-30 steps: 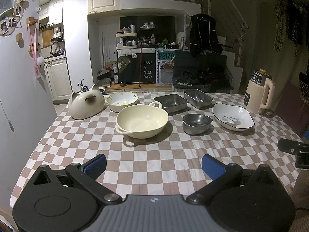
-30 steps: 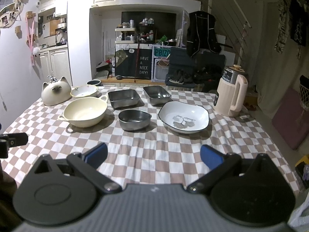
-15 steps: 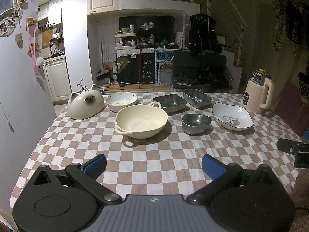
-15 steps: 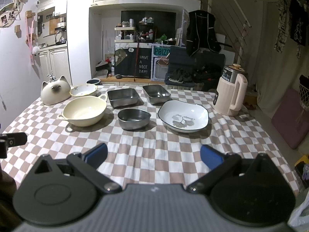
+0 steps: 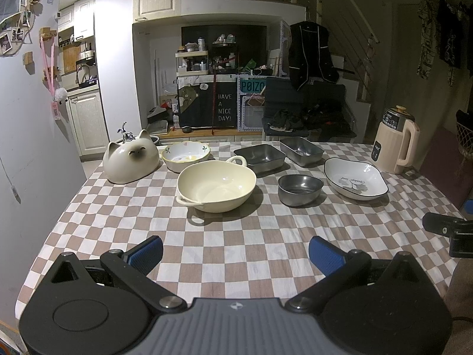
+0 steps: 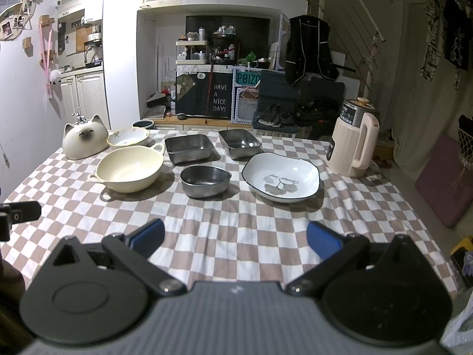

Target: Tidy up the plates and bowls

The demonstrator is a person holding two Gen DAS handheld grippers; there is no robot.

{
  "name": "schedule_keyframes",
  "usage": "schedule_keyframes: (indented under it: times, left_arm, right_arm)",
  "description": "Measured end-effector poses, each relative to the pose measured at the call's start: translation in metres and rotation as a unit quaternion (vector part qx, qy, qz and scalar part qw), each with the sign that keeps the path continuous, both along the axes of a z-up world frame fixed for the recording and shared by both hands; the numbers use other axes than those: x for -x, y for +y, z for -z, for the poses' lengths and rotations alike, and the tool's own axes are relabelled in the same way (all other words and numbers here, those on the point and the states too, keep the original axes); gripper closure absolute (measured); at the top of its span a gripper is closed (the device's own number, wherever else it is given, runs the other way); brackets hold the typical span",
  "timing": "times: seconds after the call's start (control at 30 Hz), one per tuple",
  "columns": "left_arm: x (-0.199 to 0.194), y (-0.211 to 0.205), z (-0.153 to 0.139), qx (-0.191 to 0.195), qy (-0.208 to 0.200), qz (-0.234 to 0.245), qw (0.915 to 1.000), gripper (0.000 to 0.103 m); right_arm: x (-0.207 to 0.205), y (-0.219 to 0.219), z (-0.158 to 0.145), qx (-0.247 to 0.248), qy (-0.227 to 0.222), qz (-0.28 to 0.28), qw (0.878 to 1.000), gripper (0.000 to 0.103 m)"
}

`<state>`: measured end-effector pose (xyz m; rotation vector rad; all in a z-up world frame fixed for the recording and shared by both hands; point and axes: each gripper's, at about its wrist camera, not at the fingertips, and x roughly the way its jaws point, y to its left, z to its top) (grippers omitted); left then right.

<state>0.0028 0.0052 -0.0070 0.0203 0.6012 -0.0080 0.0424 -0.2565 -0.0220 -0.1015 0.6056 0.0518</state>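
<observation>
Checked cloth covers the table (image 5: 236, 236), with a cluttered kitchen nook behind it. All the dishes sit in a loose cluster at about twelve o'clock from both grippers: a cream bowl (image 5: 215, 185) with handles, a small flowered bowl (image 5: 186, 156) at its eleven o'clock, a round steel bowl (image 5: 300, 189) at its three o'clock, two steel trays (image 5: 260, 156) (image 5: 301, 151) behind, and a white plate (image 5: 354, 182) with a leaf print furthest right. None are stacked yet.

The left gripper (image 5: 235, 251) and right gripper (image 6: 235, 236) both hover over bare cloth with fingers spread wide, holding nothing.

To begin well, I would approach a rim from above and pinch the wall firmly, since the steel bowl looks slippery. Nesting small into large should work best.

Readable writing: "HAVE A NICE DAY!" on the dark panel (image 5: 224, 108), and "POIZO" on a box (image 5: 252, 85) beside it.
</observation>
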Motion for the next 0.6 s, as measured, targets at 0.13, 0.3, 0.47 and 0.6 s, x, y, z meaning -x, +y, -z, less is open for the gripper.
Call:
schedule_keyframes:
  times: [0.13, 0.3, 0.47, 0.6]
  left_arm:
    - [0.0002, -0.0003, -0.0005, 0.001, 0.000, 0.000, 1.0000, 0.000]
    - [0.0000, 0.0004, 0.0002, 0.001, 0.000, -0.001, 1.0000, 0.000]
    - [0.0002, 0.0001, -0.0004, 0.001, -0.001, -0.001, 1.0000, 0.000]
    - [-0.0025, -0.0010, -0.0007, -0.001, -0.004, -0.002, 1.0000, 0.000]
  right_arm:
    - [-0.0002, 0.0003, -0.0001, 0.000, 0.000, 0.000, 1.000, 0.000]
    - [0.0001, -0.0005, 0.0007, 0.000, 0.001, 0.001, 1.000, 0.000]
    - [-0.0002, -0.0004, 0.0005, 0.000, 0.001, 0.001, 1.000, 0.000]
    - [-0.0003, -0.0011, 0.0006, -0.003, 0.000, 0.003, 1.000, 0.000]
